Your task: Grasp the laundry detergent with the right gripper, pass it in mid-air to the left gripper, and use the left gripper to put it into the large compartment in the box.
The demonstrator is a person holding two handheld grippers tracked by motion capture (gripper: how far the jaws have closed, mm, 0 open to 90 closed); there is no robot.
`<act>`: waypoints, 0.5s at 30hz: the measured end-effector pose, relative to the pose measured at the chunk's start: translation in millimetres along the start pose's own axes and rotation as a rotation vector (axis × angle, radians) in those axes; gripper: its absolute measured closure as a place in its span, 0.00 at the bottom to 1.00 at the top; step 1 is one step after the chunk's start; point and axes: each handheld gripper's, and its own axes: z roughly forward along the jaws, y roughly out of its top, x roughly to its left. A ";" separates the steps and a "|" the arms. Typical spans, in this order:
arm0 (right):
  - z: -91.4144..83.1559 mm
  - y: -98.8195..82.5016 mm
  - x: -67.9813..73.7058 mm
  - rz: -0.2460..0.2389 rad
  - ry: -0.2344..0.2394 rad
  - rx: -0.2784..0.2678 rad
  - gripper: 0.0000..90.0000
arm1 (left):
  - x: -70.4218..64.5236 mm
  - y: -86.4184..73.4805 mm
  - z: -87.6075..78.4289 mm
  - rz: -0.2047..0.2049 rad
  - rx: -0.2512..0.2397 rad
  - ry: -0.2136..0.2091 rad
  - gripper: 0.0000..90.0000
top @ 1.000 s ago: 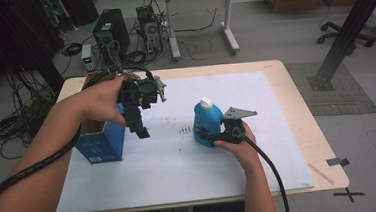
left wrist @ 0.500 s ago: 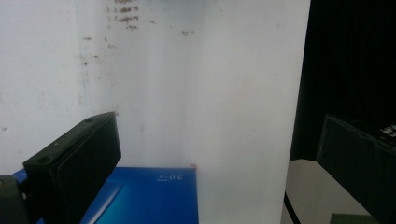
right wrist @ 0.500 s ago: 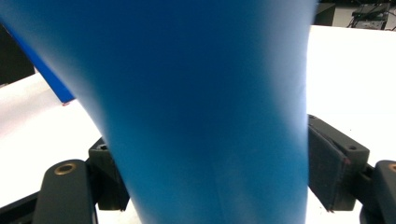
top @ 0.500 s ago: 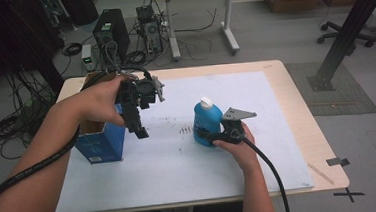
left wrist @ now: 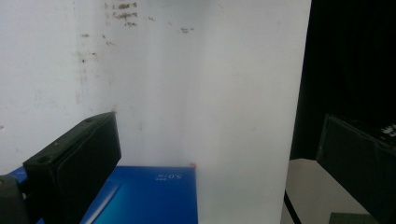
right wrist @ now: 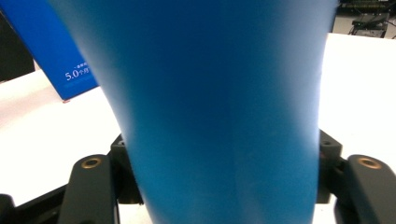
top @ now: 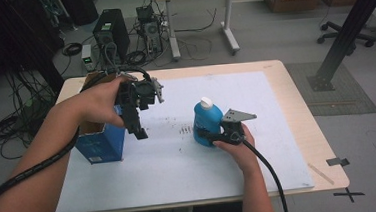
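At the left of the table, an open blue cardboard box (top: 100, 139) with brown flaps is seen standing upright on the white paper sheet (top: 180, 161). Just above and beside its open top, the left gripper (top: 138, 129) is held tilted downward in a raised hand; its black jaws are spread wide apart with nothing between them, as the left gripper view makes plain. It appears to be kept poised there so the box can be steadied or its opening cleared. A patch of small dark marks (top: 182, 130) is seen on the sheet between the two grippers. Farther right, a blue plastic bottle (top: 207, 124) with a white cap is kept upright on the sheet, its lower body clamped between the jaws of the right gripper (top: 209, 136), which is brought in low from the person's side. The low, level grasp is judged to suit lifting the bottle upright toward the box, well apart to its left.
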 end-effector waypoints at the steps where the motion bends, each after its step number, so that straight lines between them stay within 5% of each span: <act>1: 0.0 0.0 0.0 0.000 0.000 0.000 0.40 | 0.0 0.0 0.0 0.000 0.000 0.000 0.00; 15: -0.7 -3.7 0.8 -0.074 0.003 -0.037 0.48 | -1.2 6.3 -3.2 0.008 0.001 0.009 0.00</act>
